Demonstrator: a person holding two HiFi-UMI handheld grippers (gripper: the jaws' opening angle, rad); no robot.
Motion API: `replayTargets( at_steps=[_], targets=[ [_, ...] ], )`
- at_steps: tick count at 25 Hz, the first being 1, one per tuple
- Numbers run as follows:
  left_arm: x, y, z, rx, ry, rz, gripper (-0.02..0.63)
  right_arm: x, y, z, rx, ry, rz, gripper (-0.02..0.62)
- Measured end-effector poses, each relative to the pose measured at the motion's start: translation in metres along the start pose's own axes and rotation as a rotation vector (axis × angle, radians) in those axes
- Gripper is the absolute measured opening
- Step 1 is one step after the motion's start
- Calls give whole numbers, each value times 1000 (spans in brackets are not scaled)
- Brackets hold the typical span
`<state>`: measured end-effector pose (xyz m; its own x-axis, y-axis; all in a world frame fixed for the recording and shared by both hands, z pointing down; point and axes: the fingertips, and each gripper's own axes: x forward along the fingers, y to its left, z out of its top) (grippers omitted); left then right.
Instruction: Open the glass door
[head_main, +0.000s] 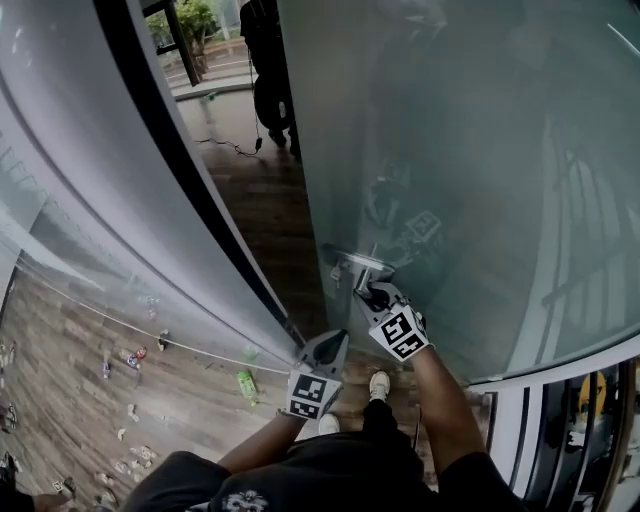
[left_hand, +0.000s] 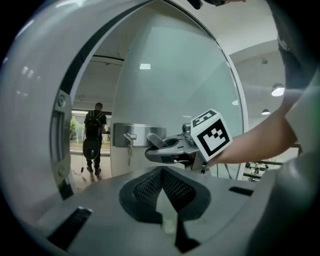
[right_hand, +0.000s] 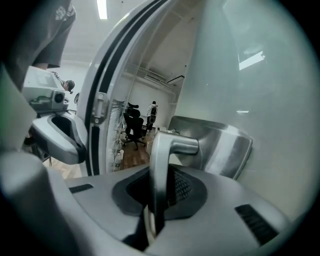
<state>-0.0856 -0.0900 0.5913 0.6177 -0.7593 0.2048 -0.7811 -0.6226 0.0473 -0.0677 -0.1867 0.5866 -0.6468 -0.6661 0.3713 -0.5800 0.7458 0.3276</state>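
The frosted glass door (head_main: 450, 150) stands ajar at the right, its free edge toward the gap. Its metal lever handle (head_main: 358, 264) sits on a steel lock plate (right_hand: 225, 145) at the door's edge. My right gripper (head_main: 376, 296) is shut on the handle (right_hand: 172, 145); the lever runs down between its jaws (right_hand: 159, 175). From the left gripper view, the right gripper (left_hand: 165, 150) shows clamped at the plate (left_hand: 131, 134), where keys hang. My left gripper (head_main: 325, 348) hangs just left of it, off the door, shut and holding nothing (left_hand: 162, 172).
A black door frame (head_main: 190, 170) and a curved glass wall (head_main: 80, 200) bound the gap on the left. A person (head_main: 268, 70) stands on the wooden floor beyond the opening. Office chairs (right_hand: 132, 125) show further inside. Small objects (head_main: 130, 360) lie on the floor behind the glass wall.
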Motion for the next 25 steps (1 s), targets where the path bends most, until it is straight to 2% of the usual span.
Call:
replayTargets(
  at_steps=[6,12,19,25],
  targets=[
    [99,0,57,-50,38,50,6,16,-125,-4,35,30,-15,32],
    [141,8,52,-70,28,89,6,42,-169,-26,112,79,-46,32],
    [196,16,80,-61,-7,152,6,58,-257,-44,192,127,-119,32],
    [233,34,66,-74,-13,222,6,84,-324,-81,246,143,-160,32]
  ],
)
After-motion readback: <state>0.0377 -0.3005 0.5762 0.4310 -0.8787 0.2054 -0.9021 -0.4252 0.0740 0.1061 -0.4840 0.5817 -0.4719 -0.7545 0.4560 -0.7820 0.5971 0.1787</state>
